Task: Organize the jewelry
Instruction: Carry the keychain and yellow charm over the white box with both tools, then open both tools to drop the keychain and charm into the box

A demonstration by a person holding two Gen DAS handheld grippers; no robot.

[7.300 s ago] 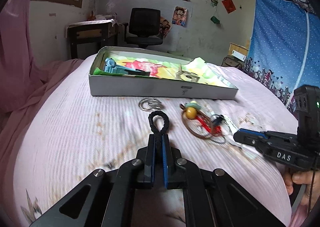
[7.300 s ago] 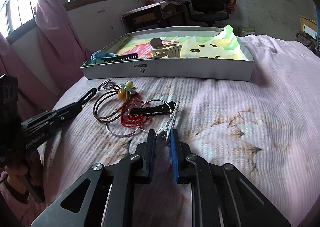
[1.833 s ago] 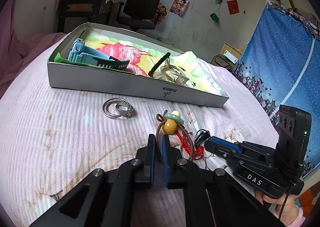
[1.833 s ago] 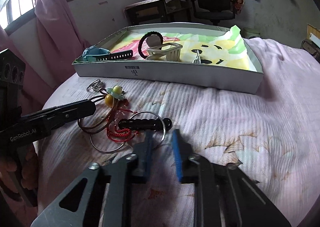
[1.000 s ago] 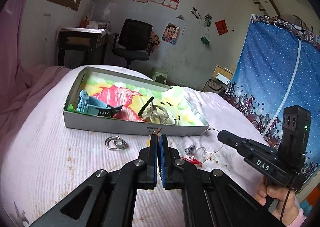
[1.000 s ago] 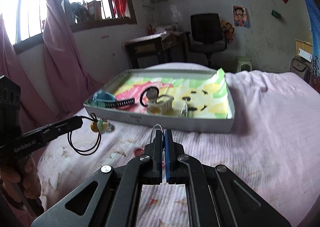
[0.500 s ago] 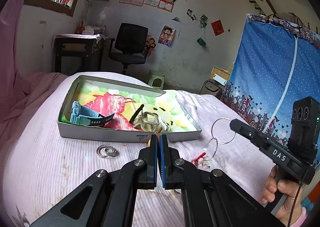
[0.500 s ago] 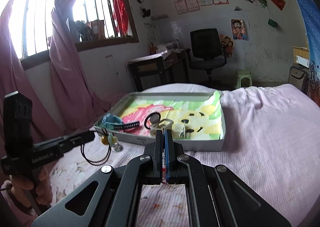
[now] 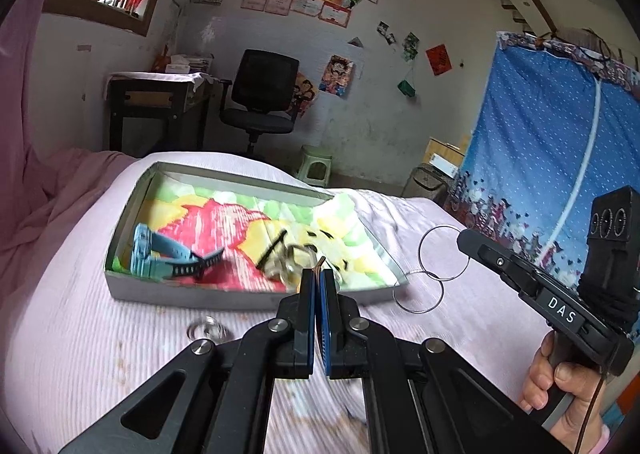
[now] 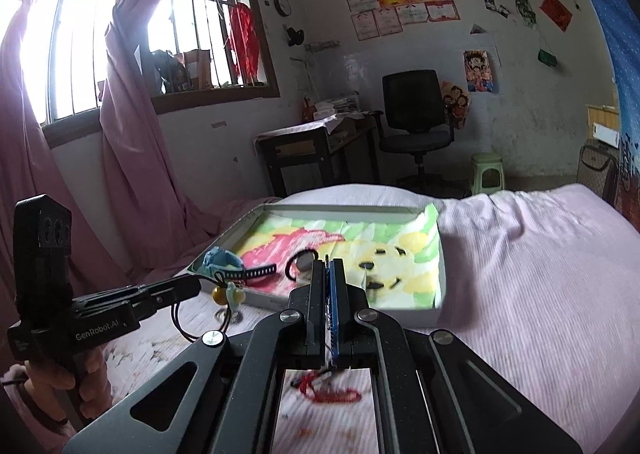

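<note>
The grey jewelry box [image 9: 244, 297] [image 10: 439, 282] lies on the pink bed with a colourful lining, a blue watch [image 9: 160, 256] [image 10: 224, 260] and a black hair tie [image 10: 298, 266] inside. My left gripper [image 9: 316, 278] [image 10: 192, 286] is shut on a brown cord bracelet with a yellow bead [image 10: 219, 294], held in the air near the box's front left corner. My right gripper [image 10: 329, 270] [image 9: 464, 240] is shut on linked silver hoops [image 9: 440, 254], held in the air at the box's right end. A red string bracelet [image 10: 332, 394] shows below the right gripper.
Silver rings [image 9: 208, 330] lie on the bedsheet in front of the box. A black office chair [image 9: 260, 102], a desk [image 9: 156, 106] and a green stool [image 9: 316, 166] stand beyond the bed. A pink curtain [image 10: 132, 158] hangs at left, a blue curtain [image 9: 560, 174] at right.
Both grippers have moved nearer the box with their jewelry lifted. The left gripper now sits over the box's front edge; the silver hoops hang closer to the box's right end.
</note>
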